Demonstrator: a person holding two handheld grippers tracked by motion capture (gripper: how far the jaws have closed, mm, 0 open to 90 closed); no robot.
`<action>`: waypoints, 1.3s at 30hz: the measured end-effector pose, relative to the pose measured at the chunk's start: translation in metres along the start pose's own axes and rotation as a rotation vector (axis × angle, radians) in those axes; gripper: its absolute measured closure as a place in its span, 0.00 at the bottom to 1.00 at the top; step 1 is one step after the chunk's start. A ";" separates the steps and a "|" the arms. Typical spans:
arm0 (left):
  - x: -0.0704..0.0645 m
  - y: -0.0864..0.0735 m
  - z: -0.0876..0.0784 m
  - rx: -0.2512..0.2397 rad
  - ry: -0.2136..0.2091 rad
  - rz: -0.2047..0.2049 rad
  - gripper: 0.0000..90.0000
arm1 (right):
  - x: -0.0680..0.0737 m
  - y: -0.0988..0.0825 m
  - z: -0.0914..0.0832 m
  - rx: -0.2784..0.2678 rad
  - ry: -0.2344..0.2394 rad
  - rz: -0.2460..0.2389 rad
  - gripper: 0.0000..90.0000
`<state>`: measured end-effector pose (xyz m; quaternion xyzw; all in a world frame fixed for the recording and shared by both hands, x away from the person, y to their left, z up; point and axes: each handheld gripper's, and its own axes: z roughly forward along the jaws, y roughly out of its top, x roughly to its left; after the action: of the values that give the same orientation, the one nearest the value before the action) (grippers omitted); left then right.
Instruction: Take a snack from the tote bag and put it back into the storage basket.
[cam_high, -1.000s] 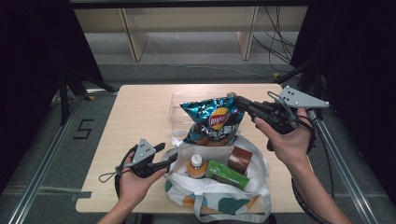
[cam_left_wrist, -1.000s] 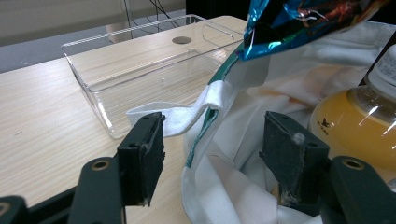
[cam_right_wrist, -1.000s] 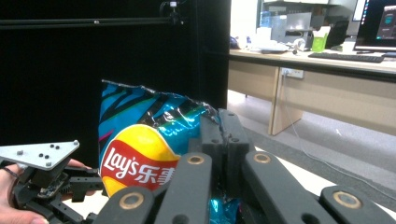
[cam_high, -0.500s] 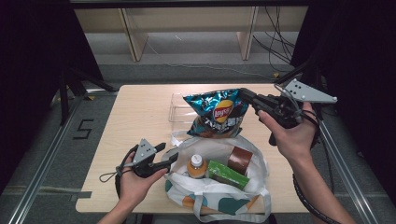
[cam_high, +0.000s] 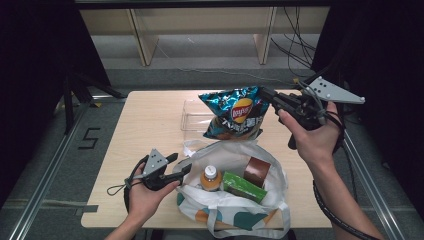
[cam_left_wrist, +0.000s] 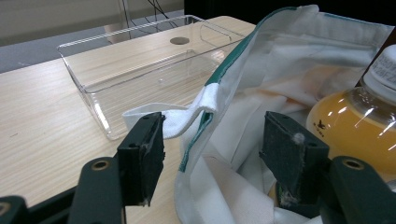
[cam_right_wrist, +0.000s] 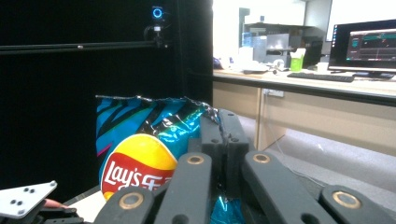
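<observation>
A blue Lay's chip bag (cam_high: 236, 112) hangs over the far middle of the table, with my right gripper (cam_high: 263, 93) shut on its top edge. In the right gripper view the closed jaws (cam_right_wrist: 219, 130) pinch the crinkled top of the chip bag (cam_right_wrist: 140, 154). A white tote bag (cam_high: 235, 210) with teal and orange spots lies open at the front. It holds an orange-juice bottle (cam_high: 210, 178), a green box (cam_high: 244, 186) and a brown pack (cam_high: 256, 171). My left gripper (cam_high: 181, 164) is open astride the tote's left rim (cam_left_wrist: 219, 93), jaws wide, and the bottle (cam_left_wrist: 355, 121) stands just behind.
A clear plastic container (cam_high: 195, 117) sits on the wooden table (cam_high: 150, 130) behind the tote, partly behind the chip bag, and is close ahead (cam_left_wrist: 140, 70) in the left gripper view. Wooden shelving stands beyond the table's far edge; dark frames flank both sides.
The right gripper has carried the chip bag slightly up and to the right, away from the tote. The left gripper has stayed at the tote's rim.
</observation>
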<state>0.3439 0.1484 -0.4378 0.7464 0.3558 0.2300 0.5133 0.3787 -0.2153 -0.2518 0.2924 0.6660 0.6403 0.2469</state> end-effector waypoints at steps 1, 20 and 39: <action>0.000 0.000 0.000 -0.001 0.001 -0.002 0.43 | -0.002 0.001 0.001 -0.009 0.000 -0.018 1.00; 0.001 -0.001 -0.003 -0.002 0.008 0.001 0.42 | -0.013 0.002 0.013 -0.008 -0.034 0.002 1.00; 0.002 -0.003 -0.008 -0.022 0.015 -0.013 0.42 | -0.022 0.002 0.027 -0.008 -0.081 -0.004 1.00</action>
<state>0.3385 0.1549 -0.4376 0.7366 0.3620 0.2360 0.5203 0.4129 -0.2118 -0.2523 0.3156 0.6534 0.6303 0.2760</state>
